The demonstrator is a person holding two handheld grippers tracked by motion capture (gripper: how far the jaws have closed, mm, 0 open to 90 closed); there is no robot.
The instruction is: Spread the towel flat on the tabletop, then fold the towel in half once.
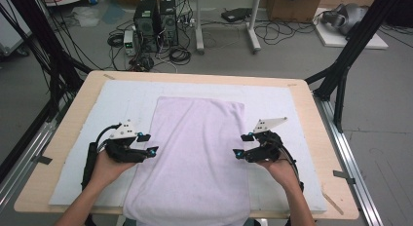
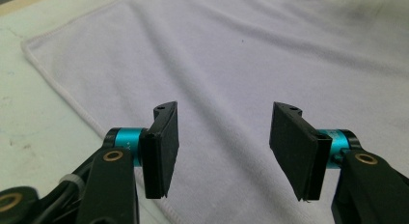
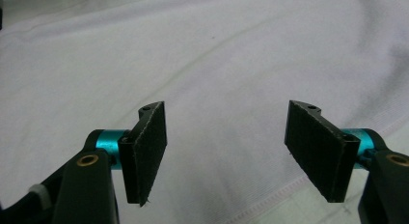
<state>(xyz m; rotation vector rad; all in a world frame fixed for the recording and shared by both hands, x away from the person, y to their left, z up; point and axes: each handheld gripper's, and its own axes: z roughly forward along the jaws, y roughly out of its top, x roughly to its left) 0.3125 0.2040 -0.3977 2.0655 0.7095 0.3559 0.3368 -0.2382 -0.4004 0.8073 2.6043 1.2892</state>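
A pale lilac towel lies flat down the middle of the table, its near end hanging over the front edge. My left gripper hovers at the towel's left edge, jaws open, pointing inward. My right gripper hovers at the towel's right edge, jaws open too. In the left gripper view the towel spreads beneath my left gripper, with nothing between the black pads. In the right gripper view the towel and its hemmed edge lie under my right gripper, also empty.
A white mat covers the wooden table under the towel. Black frame posts stand at both back corners. Computers and cables sit on the floor beyond the table.
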